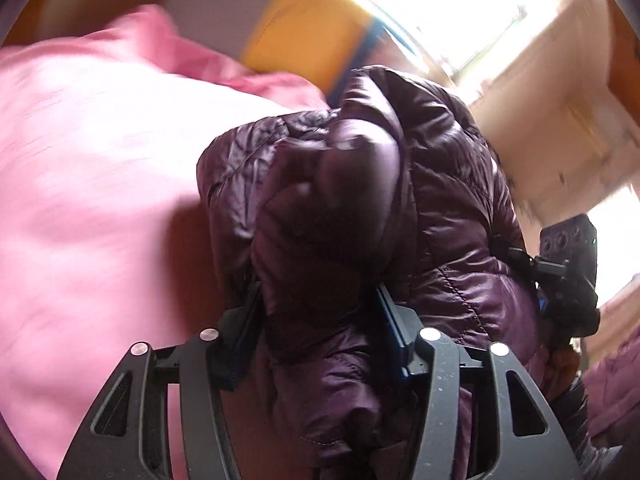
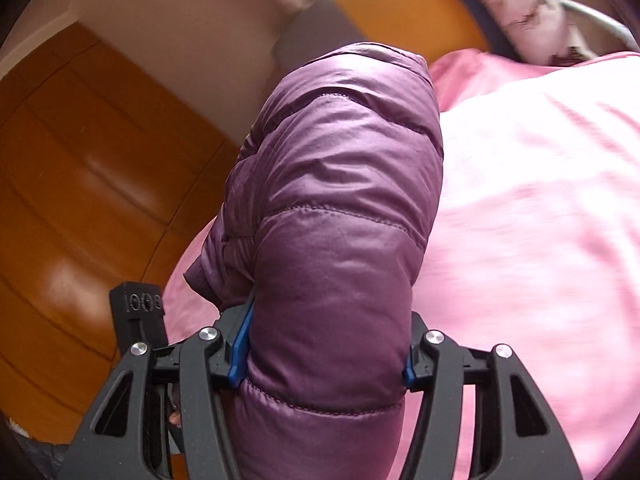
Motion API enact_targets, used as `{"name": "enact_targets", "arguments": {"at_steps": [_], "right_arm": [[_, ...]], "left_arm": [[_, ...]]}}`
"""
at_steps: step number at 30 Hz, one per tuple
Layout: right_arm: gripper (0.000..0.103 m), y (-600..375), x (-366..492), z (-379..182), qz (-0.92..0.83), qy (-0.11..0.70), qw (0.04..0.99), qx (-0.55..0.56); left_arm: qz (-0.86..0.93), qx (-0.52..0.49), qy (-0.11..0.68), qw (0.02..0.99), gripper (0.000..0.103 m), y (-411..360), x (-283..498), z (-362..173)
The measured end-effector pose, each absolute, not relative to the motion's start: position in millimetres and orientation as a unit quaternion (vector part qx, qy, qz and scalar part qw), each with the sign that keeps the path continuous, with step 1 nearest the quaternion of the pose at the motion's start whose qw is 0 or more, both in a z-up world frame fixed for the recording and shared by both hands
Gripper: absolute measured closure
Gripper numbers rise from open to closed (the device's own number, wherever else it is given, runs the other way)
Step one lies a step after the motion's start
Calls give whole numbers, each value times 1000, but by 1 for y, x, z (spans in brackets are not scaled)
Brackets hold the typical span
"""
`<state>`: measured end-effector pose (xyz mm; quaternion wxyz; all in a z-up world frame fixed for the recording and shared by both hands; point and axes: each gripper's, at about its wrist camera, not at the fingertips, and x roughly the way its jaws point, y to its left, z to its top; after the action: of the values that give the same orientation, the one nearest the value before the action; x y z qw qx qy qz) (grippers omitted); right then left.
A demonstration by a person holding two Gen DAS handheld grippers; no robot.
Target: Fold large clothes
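Note:
A dark purple quilted puffer jacket (image 1: pixel 360 184) hangs bunched above a pink bedspread (image 1: pixel 88 184). My left gripper (image 1: pixel 320 308) is shut on a thick fold of it, and the padding bulges out past the fingers. In the right wrist view the same jacket (image 2: pixel 340 184) looks lighter purple, and my right gripper (image 2: pixel 326 340) is shut on a puffy roll of it, blue pads pressed into both sides. The right gripper's body (image 1: pixel 568 272) shows at the jacket's far edge in the left wrist view. A black piece of the left gripper (image 2: pixel 138 312) shows low on the left in the right wrist view.
The pink bedspread (image 2: pixel 540 220) covers the bed under the jacket. Wooden floor (image 2: pixel 80 200) lies to the bed's left. A yellow panel (image 1: pixel 304 20) stands behind the bed, a patterned pillow (image 2: pixel 524 8) lies at its head, and a bright window (image 1: pixel 448 4) glares.

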<state>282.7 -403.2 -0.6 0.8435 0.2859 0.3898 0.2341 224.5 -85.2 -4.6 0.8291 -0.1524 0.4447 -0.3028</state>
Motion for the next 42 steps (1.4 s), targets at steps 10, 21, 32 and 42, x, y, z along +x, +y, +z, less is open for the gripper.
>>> {"name": "enact_targets", "arguments": {"at_steps": [10, 21, 32, 42], "right_arm": [[16, -493, 236, -47, 73, 423, 849, 309], [10, -364, 310, 39, -10, 374, 921, 106], [2, -286, 396, -54, -68, 468, 881, -33], [2, -332, 325, 16, -49, 406, 911, 51]], "left_arm": [[-285, 11, 443, 850, 34, -225, 252, 1], [-218, -19, 429, 876, 23, -184, 241, -5], [-193, -38, 458, 867, 18, -170, 252, -41], [-143, 4, 406, 903, 6, -163, 215, 0]]}}
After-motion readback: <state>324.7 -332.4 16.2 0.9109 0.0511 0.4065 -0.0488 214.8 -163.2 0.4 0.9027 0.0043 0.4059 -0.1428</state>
